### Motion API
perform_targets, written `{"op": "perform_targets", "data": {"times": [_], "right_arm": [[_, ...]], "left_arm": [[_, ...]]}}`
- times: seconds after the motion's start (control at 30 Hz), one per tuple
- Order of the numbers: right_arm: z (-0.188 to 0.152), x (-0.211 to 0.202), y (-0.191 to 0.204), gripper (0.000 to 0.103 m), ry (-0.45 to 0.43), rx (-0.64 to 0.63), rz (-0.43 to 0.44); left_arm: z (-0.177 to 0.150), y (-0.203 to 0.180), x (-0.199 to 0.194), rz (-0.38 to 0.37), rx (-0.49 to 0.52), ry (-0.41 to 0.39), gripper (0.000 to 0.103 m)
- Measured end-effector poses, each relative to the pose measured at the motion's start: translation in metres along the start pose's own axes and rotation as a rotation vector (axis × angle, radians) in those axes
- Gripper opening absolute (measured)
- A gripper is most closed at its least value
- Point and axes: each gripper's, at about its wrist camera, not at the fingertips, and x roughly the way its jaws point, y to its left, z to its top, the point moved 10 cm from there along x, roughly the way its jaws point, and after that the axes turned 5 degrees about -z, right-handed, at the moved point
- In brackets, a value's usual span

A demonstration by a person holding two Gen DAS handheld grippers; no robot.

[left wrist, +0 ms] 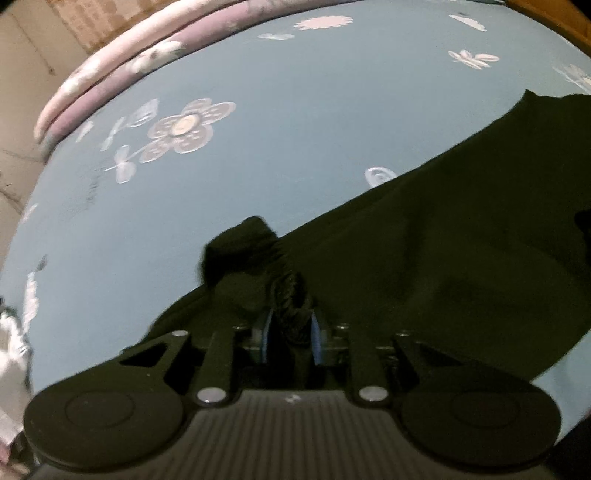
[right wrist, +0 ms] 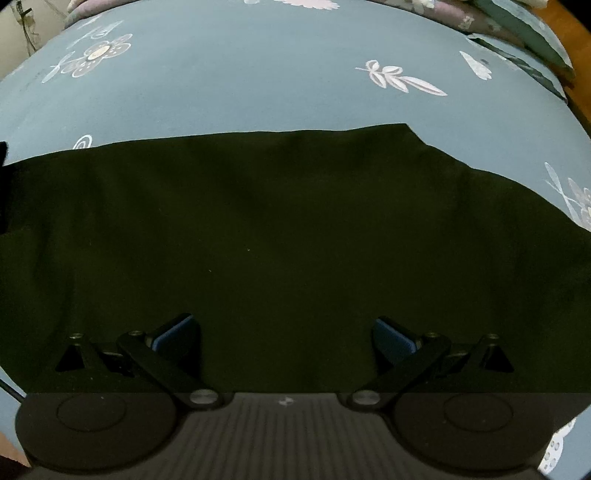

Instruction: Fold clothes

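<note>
A black garment [left wrist: 443,251] lies spread on a blue bed sheet [left wrist: 295,110] with white flower prints. In the left wrist view my left gripper [left wrist: 291,332] is shut on a bunched, gathered edge of the black garment, and a fold of it sticks up past the blue pads [left wrist: 266,334]. In the right wrist view the black garment [right wrist: 288,221] lies flat and wide, its far edge straight across the sheet. My right gripper [right wrist: 286,332] hangs just above the cloth with its blue-padded fingers [right wrist: 177,330] wide apart and nothing between them.
A pink and purple rolled quilt [left wrist: 110,70] runs along the bed's far left edge beside a beige wall. Folded bedding [right wrist: 517,33] sits at the far right corner next to a wooden frame [left wrist: 554,14]. The blue sheet [right wrist: 258,81] stretches beyond the garment.
</note>
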Motion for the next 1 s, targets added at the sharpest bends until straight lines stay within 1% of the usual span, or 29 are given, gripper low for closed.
{"op": "perform_targets", "data": {"times": [0.13,0.23,0.3,0.4,0.5,0.53,0.6,0.73,0.87,0.97,1.0], "right_arm": [[0.007,0.005,0.002,0.103,-0.006,-0.002,0.008],[0.01,0.009,0.003,0.103,-0.005,-0.001,0.011],[0.01,0.011,0.004,0.103,-0.003,-0.002,0.013],[0.012,0.012,0.005,0.103,-0.003,-0.005,0.011],[0.013,0.012,0.006,0.103,-0.002,-0.008,0.011],[0.013,0.012,0.007,0.103,-0.002,-0.007,0.011],[0.013,0.012,0.006,0.103,0.001,-0.006,0.009],[0.012,0.011,0.006,0.103,0.006,-0.002,0.002],[0.011,0.011,0.006,0.103,0.006,0.002,-0.001],[0.011,0.011,0.006,0.103,0.004,0.0,-0.003],[0.01,0.011,0.006,0.103,0.003,-0.001,-0.002]], "left_arm": [[-0.021,0.026,-0.015,0.054,-0.039,0.047,0.019],[-0.038,0.039,-0.018,0.071,-0.067,0.09,0.019],[-0.046,0.043,-0.017,0.064,-0.084,0.111,0.02],[-0.055,0.048,-0.012,0.041,-0.107,0.134,0.026],[-0.054,0.047,-0.004,0.004,-0.108,0.12,0.043],[-0.051,0.048,-0.001,0.005,-0.103,0.117,0.045],[-0.044,0.049,0.003,0.013,-0.084,0.11,0.046],[-0.027,0.047,0.009,0.025,-0.046,0.092,0.055],[-0.011,0.045,0.014,0.037,-0.007,0.075,0.055],[-0.004,0.048,0.02,0.025,-0.022,0.075,0.054],[-0.003,0.049,0.022,0.016,-0.03,0.076,0.044]]}}
